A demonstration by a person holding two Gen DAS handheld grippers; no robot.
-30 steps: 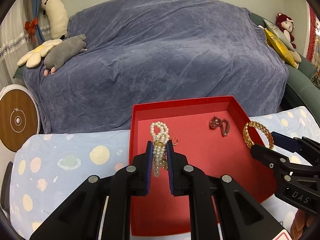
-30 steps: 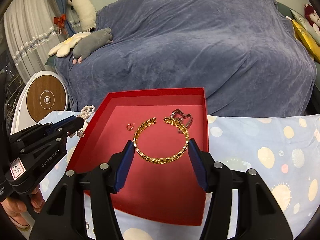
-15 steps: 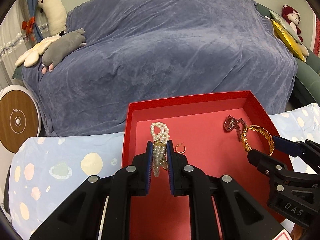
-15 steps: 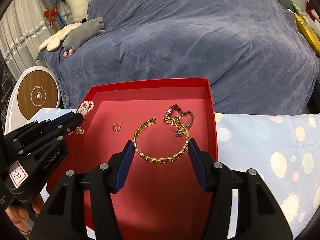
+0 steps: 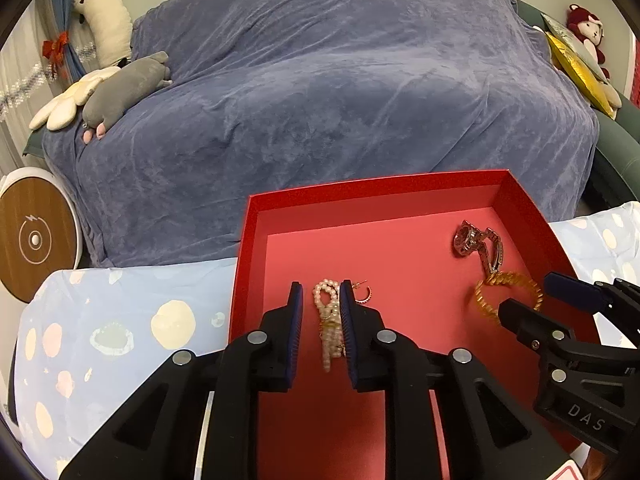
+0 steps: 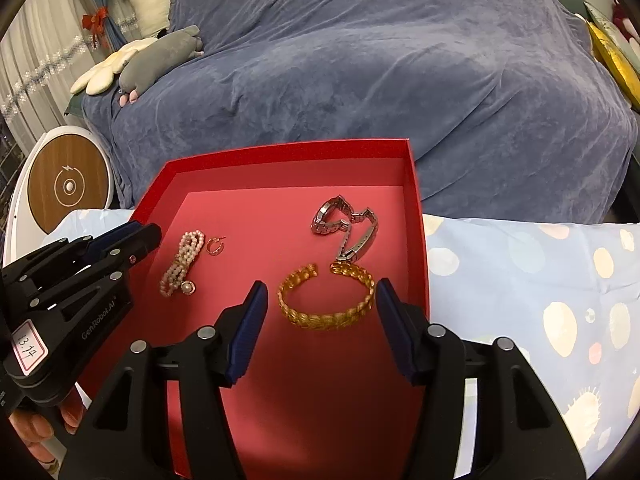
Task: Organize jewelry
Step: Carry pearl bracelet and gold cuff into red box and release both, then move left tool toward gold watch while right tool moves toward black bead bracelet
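Note:
A red tray (image 5: 244,248) (image 6: 418,216) holds the jewelry. A pearl bracelet (image 5: 330,320) (image 6: 178,266) lies on the tray floor, between the fingers of my open left gripper (image 5: 320,312) (image 6: 132,240) in its wrist view. A small gold earring (image 5: 362,294) (image 6: 216,245) lies beside the pearls. A gold chain bangle (image 6: 326,300) (image 5: 506,294) lies on the tray floor between the fingers of my open right gripper (image 6: 318,300) (image 5: 532,294). A silver watch (image 6: 346,222) (image 5: 478,242) lies behind the bangle.
The tray sits on a light blue spotted cloth (image 6: 520,280) (image 5: 120,320). Behind stands a sofa under a blue-grey cover (image 5: 320,80) with plush toys (image 5: 108,92). A round wooden-faced device (image 6: 68,188) stands at the left.
Both grippers have opened. The pearl bracelet and the gold bangle have dropped out of them and now lie on the tray floor.

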